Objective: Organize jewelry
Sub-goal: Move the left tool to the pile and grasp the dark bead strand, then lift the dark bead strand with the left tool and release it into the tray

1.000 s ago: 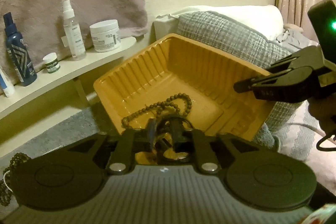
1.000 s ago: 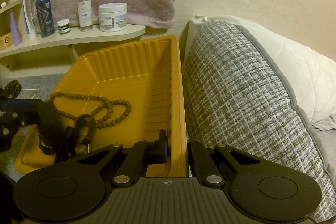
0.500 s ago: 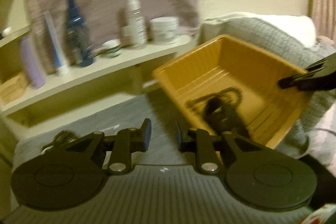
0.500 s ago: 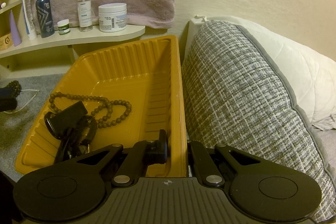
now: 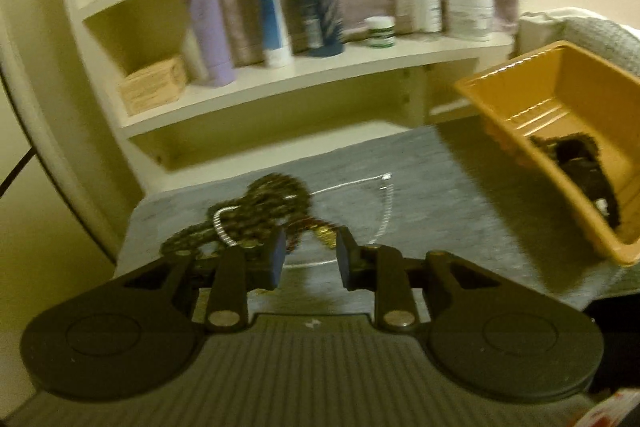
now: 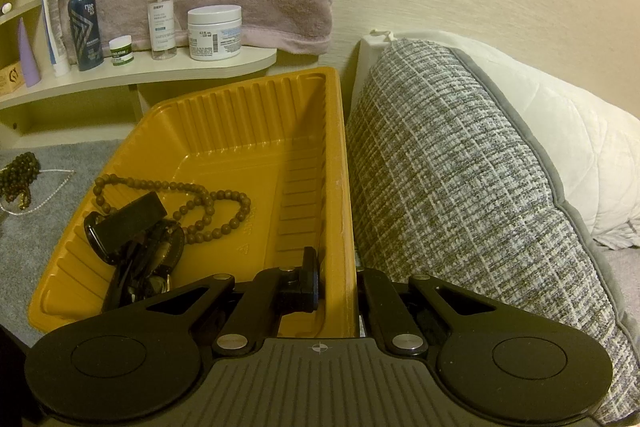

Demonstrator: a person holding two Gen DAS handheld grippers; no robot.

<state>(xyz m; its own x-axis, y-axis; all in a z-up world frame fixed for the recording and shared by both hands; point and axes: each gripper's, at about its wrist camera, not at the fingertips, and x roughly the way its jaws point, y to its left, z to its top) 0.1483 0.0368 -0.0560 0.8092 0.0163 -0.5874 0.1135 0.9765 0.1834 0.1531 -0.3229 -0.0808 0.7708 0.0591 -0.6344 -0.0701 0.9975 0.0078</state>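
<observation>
Jewelry pile (image 5: 256, 215) of dark beads and thin chain on grey cloth, just ahead of left tongs (image 5: 310, 263), spread, empty. Right tongs (image 6: 338, 281) pinching yellow tray (image 6: 240, 115) wall; bead necklace (image 6: 200, 203) inside, 10 o'clock.

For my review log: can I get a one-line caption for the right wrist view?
Right gripper clamps the yellow tray's side wall; inside lie a brown bead strand and black watch.

Orange tray (image 6: 256, 115) tilted against the cushion, holding a brown bead string (image 6: 208, 205) and a black strap bundle (image 6: 136, 239) toward its lower left corner. On the grey mat, near its far left edge, a dark bead heap (image 5: 256, 215) tangled with a thin silver chain (image 5: 380, 203).
</observation>
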